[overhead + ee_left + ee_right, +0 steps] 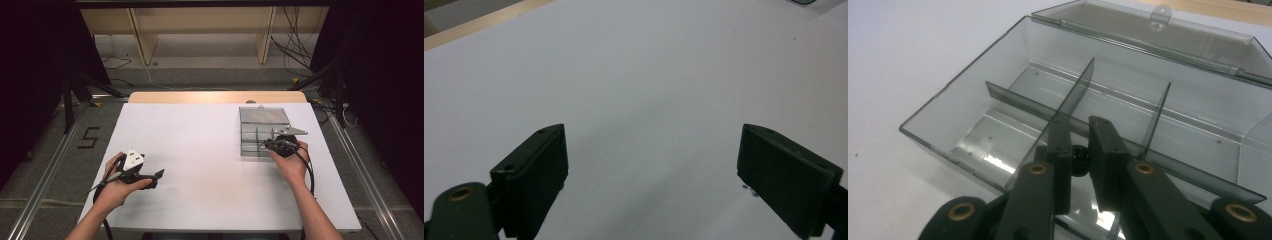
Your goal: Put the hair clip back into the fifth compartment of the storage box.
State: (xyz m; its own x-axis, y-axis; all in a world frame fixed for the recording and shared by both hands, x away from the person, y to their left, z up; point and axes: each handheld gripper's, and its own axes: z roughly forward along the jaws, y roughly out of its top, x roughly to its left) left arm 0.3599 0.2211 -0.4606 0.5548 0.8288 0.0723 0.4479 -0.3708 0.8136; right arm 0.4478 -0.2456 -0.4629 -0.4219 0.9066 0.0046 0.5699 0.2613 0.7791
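Note:
A clear smoky plastic box [250, 131] with dividers and its lid thrown back stands on the right of the white table [200, 150]. My right gripper [266, 145] hangs over the box's near side. In the right gripper view the box [973, 100] has several bare compartments, and my right gripper [1079, 126] is shut on a small black round piece [1079, 159] just above a divider [1075, 95]. My left gripper [159, 175] rests low at the table's left front. Its jaws stand wide open [651, 160] over bare table, with nothing between them.
The table's wooden far edge [215, 96] lies behind the box. Beyond it are a floor with cables [295, 50] and a wooden shelf frame [200, 30]. A metal rail [45, 175] runs along the left, beside a floor mark "5".

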